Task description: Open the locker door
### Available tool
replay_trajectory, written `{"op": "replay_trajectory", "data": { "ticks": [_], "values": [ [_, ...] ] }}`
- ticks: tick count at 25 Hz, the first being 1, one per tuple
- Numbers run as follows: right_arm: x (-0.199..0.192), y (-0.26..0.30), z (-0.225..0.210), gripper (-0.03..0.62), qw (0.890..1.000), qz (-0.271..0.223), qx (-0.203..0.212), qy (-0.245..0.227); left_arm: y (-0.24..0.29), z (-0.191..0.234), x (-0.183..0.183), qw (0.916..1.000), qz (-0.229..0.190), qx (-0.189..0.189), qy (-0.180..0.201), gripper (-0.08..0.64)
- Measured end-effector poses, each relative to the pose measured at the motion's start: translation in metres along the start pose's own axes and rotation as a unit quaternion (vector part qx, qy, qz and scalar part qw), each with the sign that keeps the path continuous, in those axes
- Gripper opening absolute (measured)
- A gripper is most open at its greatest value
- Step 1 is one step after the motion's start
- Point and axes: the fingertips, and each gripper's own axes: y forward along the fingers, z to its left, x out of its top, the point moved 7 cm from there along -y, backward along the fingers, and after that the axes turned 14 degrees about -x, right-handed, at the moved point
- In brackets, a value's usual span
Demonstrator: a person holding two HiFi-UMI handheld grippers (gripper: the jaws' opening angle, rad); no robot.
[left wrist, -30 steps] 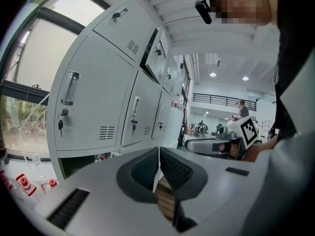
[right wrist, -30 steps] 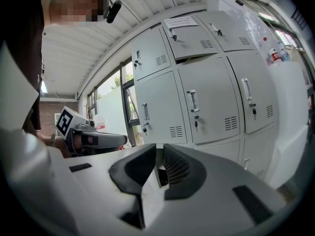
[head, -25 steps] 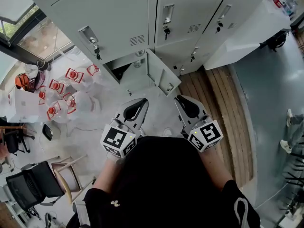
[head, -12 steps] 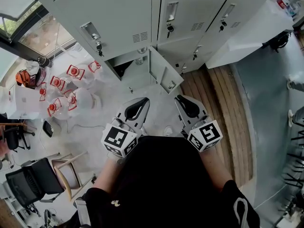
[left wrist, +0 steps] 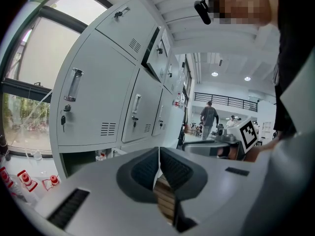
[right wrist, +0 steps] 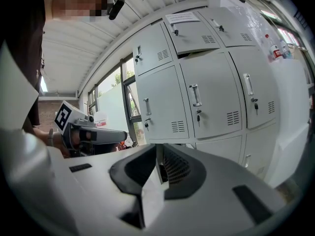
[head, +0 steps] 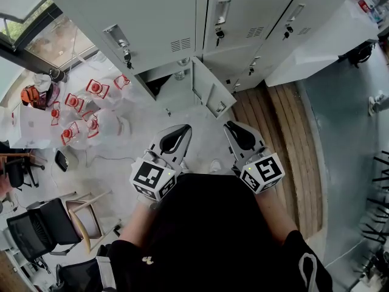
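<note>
The left gripper [head: 177, 134] has its jaws together with nothing between them. The right gripper [head: 236, 131] is likewise closed and empty. Both are held side by side in front of the person's torso and point at the locker bank [head: 158, 17]. The locker door [head: 209, 93], in the bottom row, stands swung outward, well apart from both grippers, with its compartment [head: 159, 81] exposed. Only bare floor [head: 200, 132] lies between the grippers and the door. Clear bags with red labels [head: 79, 111] lie near the floor's left edge. A wooden strip [head: 279, 145] runs along the right.
</note>
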Motion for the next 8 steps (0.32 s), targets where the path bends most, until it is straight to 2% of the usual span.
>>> {"op": "replay_trajectory", "data": {
  "ticks": [8],
  "values": [
    [0.0037,0.0052,-0.0033,0.06,1.0,0.002,0.001,-0.01,0.0026,0.0027,-0.001,1.0,0.001,0.005,-0.002,0.025]
  ]
}}
